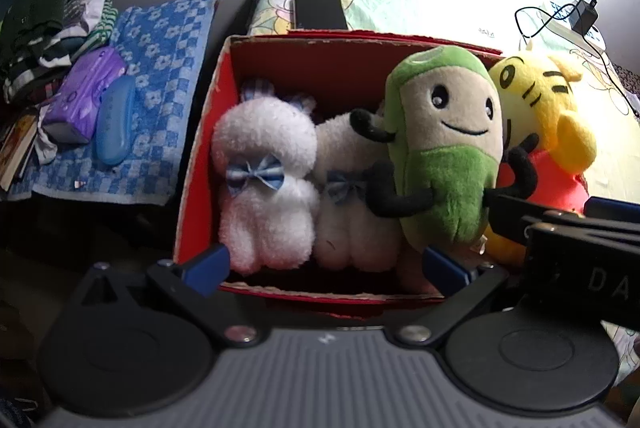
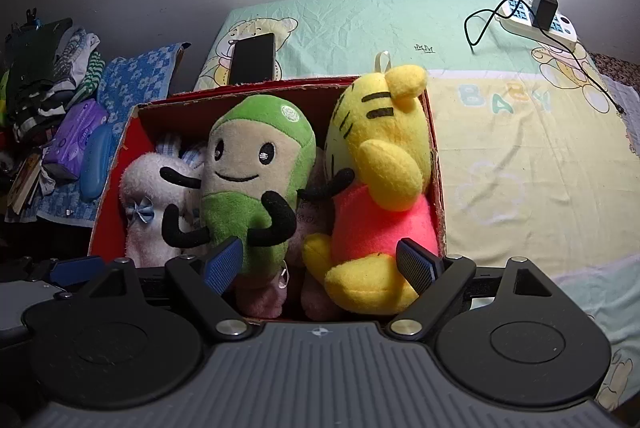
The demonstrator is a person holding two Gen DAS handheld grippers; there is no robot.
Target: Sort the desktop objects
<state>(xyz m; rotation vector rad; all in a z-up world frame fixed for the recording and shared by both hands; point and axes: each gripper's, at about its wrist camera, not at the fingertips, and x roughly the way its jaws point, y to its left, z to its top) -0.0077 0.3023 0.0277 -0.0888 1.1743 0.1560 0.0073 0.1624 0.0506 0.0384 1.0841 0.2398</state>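
Left wrist view: the left gripper [image 1: 324,264] hangs at the near edge of the red box [image 1: 208,132], its jaws spread wide and holding nothing. Two white plush toys [image 1: 264,188] lie side by side inside, and the green plush [image 1: 444,156] leans upright against them, with the yellow plush [image 1: 544,108] behind it.

Right wrist view: the right gripper [image 2: 320,264] also has its jaws apart and empty, straddling the foot of the yellow plush [image 2: 376,196], which sits in the box's right end on the bed [image 2: 532,156]. A phone [image 2: 253,58] lies behind the box.

The toys look packed; to settle them well, I would press the tall ones down gently, keeping clear of the cardboard rim
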